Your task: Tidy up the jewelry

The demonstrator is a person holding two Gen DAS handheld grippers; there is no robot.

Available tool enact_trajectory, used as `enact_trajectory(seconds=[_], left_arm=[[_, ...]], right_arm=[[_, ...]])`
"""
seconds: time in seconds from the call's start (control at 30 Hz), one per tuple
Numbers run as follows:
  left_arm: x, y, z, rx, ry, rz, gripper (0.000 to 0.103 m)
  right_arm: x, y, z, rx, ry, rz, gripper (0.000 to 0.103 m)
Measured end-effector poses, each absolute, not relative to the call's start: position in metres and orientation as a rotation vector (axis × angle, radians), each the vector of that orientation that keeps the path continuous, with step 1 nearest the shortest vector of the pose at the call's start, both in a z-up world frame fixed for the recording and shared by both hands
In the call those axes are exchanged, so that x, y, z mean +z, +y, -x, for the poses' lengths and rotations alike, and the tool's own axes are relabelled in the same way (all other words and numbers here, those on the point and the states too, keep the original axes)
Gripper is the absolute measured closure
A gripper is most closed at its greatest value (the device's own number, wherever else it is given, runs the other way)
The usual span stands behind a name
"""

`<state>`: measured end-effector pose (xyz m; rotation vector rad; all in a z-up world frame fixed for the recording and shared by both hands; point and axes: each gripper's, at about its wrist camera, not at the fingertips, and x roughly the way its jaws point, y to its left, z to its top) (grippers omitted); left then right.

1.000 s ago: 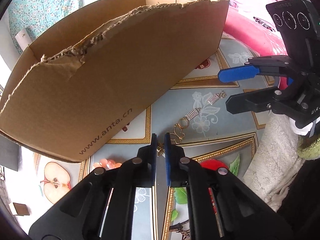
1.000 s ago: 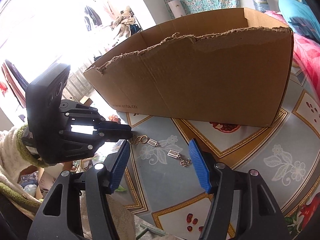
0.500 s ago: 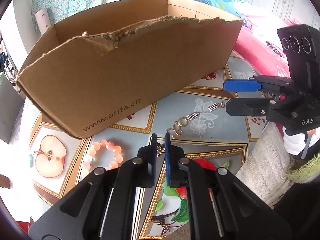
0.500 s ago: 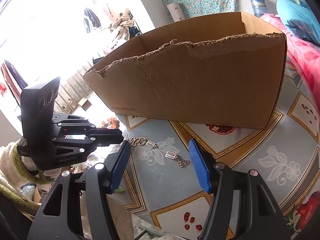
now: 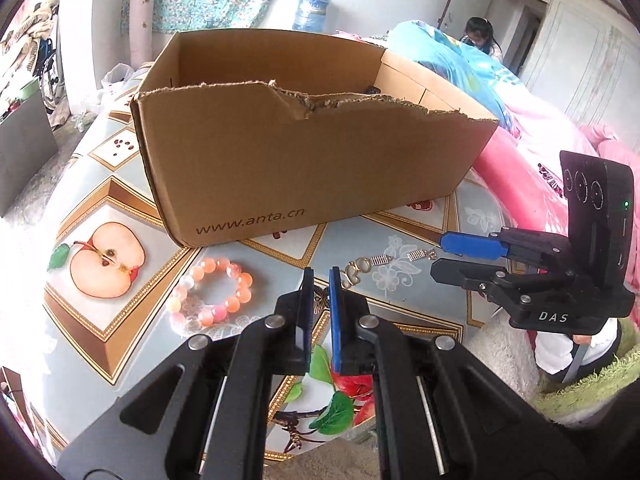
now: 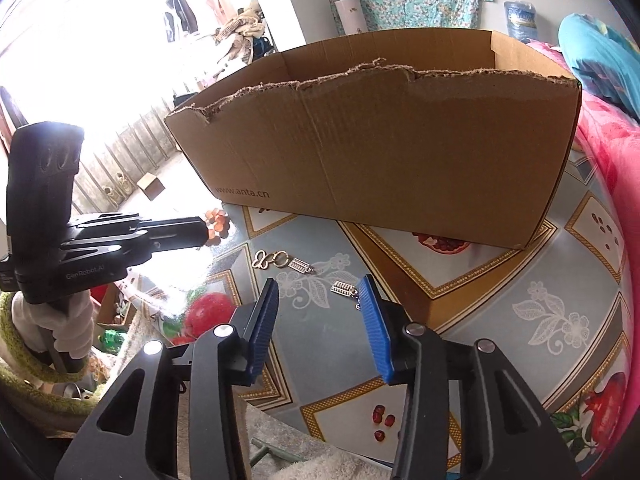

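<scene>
Left gripper (image 5: 319, 276): jaws nearly together, only a thin slit between the blue pads. A small gold piece shows in that slit, but whether it is pinched or merely lies on the cloth behind I cannot tell. Right gripper (image 6: 318, 292): jaws apart and closing, nothing between the pads; the silver charm earring (image 6: 343, 288) lies on the tablecloth (image 6: 500, 320) just at the inner edge of its right finger (image 6: 374, 332), the pad not pressing on it. In the left wrist view that same gripper (image 5: 444, 254) comes in from 3 o'clock, fingers level, tips at the end of the jewelry line. The gold looped piece (image 5: 357, 269) lies just off the left gripper's tips at 1 o'clock; from it the ribbed charms (image 5: 382, 259) string out toward 3 o'clock, so the long axis runs roughly 9 to 3 in that view, rising slightly to the right. In the right wrist view the gold loops (image 6: 270, 258) sit at 11 o'clock from the right gripper, and the line slants down to 4 o'clock. A pink bead bracelet (image 5: 210, 294), closed ring lying flat, sits at 9 o'clock of the left gripper, apart from it. Behind everything stands the torn-rimmed cardboard box (image 5: 312, 168), open-topped, long side facing the grippers.
</scene>
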<state>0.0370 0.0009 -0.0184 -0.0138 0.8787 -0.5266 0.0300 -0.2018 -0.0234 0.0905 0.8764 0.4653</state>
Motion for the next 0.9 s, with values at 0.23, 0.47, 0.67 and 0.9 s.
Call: enact_trajectory(seconds=[0.23, 0.47, 0.67, 0.9], left_arm=[[-0.022, -0.005, -0.030, -0.549, 0.856, 0.024, 0.097], [-0.023, -0.005, -0.028, -0.581, 0.847, 0.049, 0.097], [-0.024, -0.003, -0.026, -0.584, 0.835, 0.062, 0.097], [-0.017, -0.002, -0.019, -0.600, 0.804, 0.062, 0.097]], right_arm=[[-0.031, -0.198, -0.040, 0.367, 0.931, -0.024, 0.075], [-0.032, -0.178, -0.041, 0.348, 0.907, 0.065, 0.085], [-0.027, -0.175, -0.042, 0.389, 0.916, 0.063, 0.099], [-0.005, -0.193, -0.036, 0.387, 0.878, -0.038, 0.100]])
